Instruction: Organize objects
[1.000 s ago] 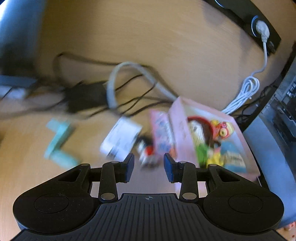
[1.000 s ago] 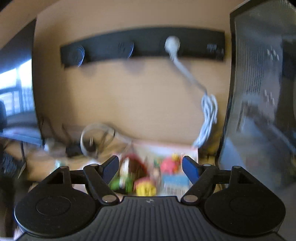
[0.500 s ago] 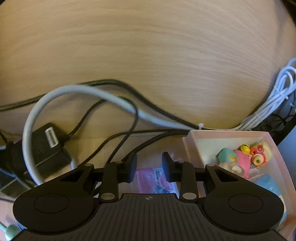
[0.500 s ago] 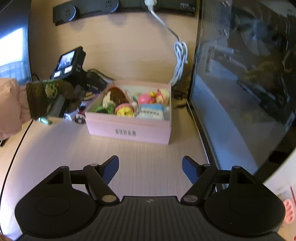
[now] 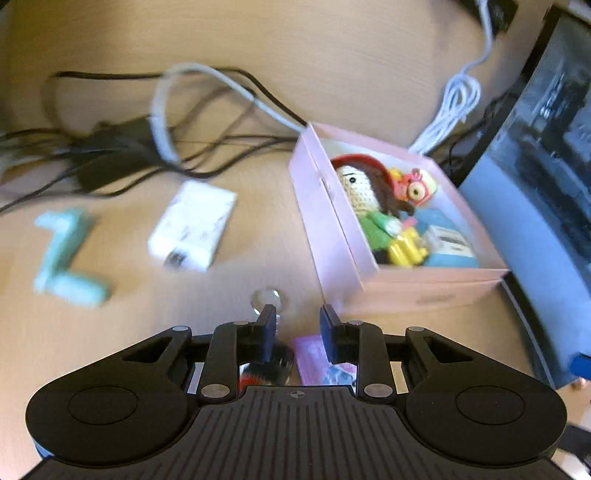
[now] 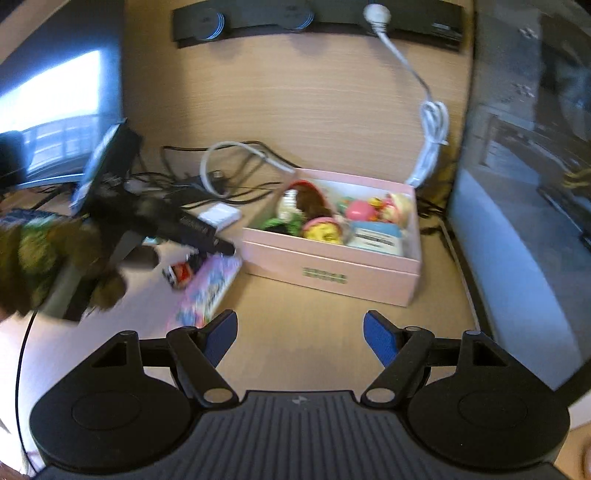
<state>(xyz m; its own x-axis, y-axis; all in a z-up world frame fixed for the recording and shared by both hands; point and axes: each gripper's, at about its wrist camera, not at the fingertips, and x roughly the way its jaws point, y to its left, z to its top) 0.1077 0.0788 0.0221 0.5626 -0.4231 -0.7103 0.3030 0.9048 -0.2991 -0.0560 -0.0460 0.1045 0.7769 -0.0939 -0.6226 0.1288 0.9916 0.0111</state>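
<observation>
A pink box (image 5: 340,236) (image 6: 332,266) full of small toys, with a crochet doll (image 5: 364,192) inside, sits on the wooden desk. My left gripper (image 5: 297,326) is part open and empty, hovering just left of the box over a pink packet (image 5: 314,356) (image 6: 208,291) and a small red and black toy (image 5: 258,373) (image 6: 181,271). It also shows in the right wrist view (image 6: 221,245), held by a gloved hand. My right gripper (image 6: 300,332) is wide open and empty, in front of the box. A white card box (image 5: 194,225) and a mint green piece (image 5: 64,254) lie to the left.
A tangle of black and grey cables (image 5: 166,122) with a power brick lies behind the loose items. A coiled white cable (image 6: 432,140) runs to a black socket strip (image 6: 314,18) on the wall. A dark monitor (image 6: 524,184) stands right of the box; another screen (image 6: 55,110) stands left.
My left gripper has pulled back and up from the cables, so the box and loose items are in view again. My right gripper has moved closer to the box.
</observation>
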